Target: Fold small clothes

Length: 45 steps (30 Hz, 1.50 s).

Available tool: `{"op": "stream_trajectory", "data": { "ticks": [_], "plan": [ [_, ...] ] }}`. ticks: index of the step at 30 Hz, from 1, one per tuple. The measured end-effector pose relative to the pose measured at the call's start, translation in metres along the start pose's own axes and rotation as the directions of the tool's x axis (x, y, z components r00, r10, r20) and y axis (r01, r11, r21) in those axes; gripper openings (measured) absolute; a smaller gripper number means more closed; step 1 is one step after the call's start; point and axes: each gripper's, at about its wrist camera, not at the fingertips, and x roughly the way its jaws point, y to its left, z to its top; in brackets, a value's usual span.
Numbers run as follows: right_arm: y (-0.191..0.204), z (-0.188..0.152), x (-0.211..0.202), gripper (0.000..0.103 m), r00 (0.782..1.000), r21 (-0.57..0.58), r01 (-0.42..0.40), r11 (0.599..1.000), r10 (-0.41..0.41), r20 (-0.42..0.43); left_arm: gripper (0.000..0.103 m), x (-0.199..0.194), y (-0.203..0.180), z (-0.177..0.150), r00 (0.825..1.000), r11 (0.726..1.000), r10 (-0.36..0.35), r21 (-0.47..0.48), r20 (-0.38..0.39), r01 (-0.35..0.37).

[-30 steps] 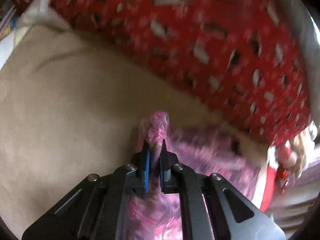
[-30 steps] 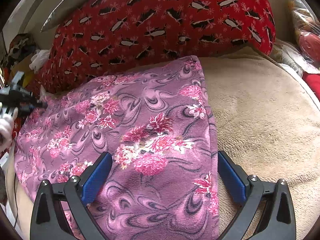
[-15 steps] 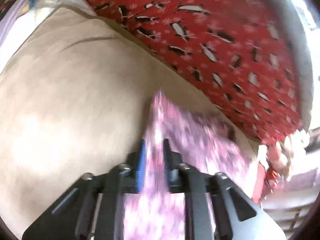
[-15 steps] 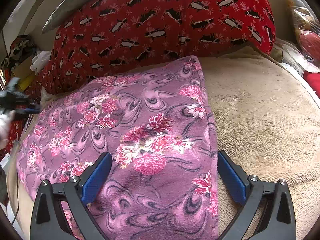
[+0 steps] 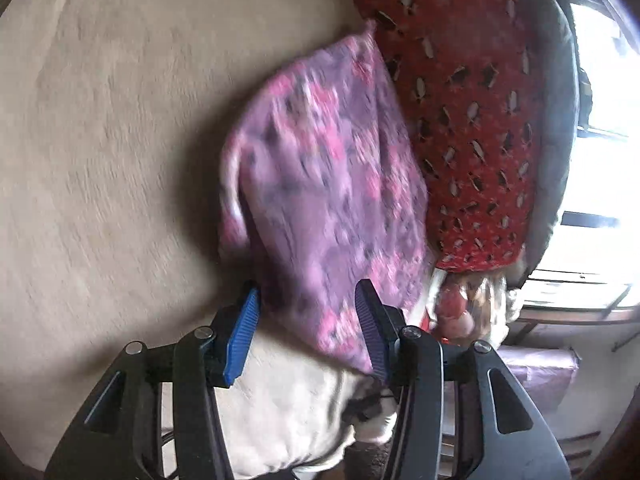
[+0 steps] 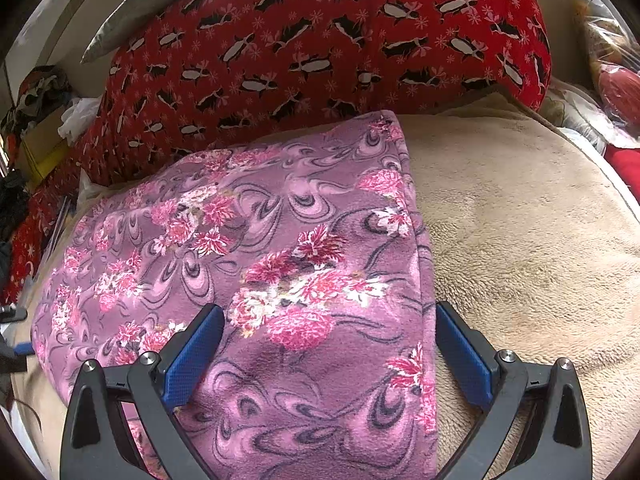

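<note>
A purple fleece garment point(image 6: 280, 240) with pink flowers lies folded on the beige blanket point(image 6: 520, 240). My right gripper point(image 6: 326, 310) hovers over its near end. It is wide open, one pad over the cloth and one just past its right edge, neither pressing. In the left wrist view the same garment point(image 5: 328, 184) looks blurred and stretches away towards the red pillow point(image 5: 472, 120). My left gripper point(image 5: 307, 290) is opening. The garment's near edge shows between its blue pads, and they do not press on it.
A big red pillow point(image 6: 320, 40) with a penguin print leans along the back, a grey pillow point(image 5: 560, 120) behind it. Plastic bags and red items point(image 6: 612, 80) crowd the right side. Bare beige blanket point(image 5: 100, 160) spreads to the left in the left wrist view. A bright window point(image 5: 600, 160) lies beyond.
My left gripper let go of the garment's corner, opened, and swung sideways while rolling. The garment's left part settled onto the blanket. My right gripper stayed where it was, open.
</note>
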Motion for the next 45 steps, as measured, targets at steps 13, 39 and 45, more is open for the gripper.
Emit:
{"op": "stream_trajectory", "data": {
  "ticks": [13,39,45],
  "plan": [
    [-0.001,0.000,0.000,0.103,1.000,0.009,-0.010,1.000,0.010,0.003,0.004,-0.033,-0.035,0.014,0.937,0.964,0.202,0.109,0.286,-0.242],
    [0.002,0.007,-0.001,0.102,0.999,-0.005,0.010,1.000,-0.011,-0.046,0.022,0.011,-0.056,0.030,0.971,0.989,0.116,0.066,0.208,-0.132],
    [-0.002,0.025,-0.015,0.101,1.000,0.048,-0.023,0.999,0.023,-0.020,0.022,0.011,-0.098,0.010,0.966,0.970,0.122,0.180,0.226,-0.165]
  ]
}}
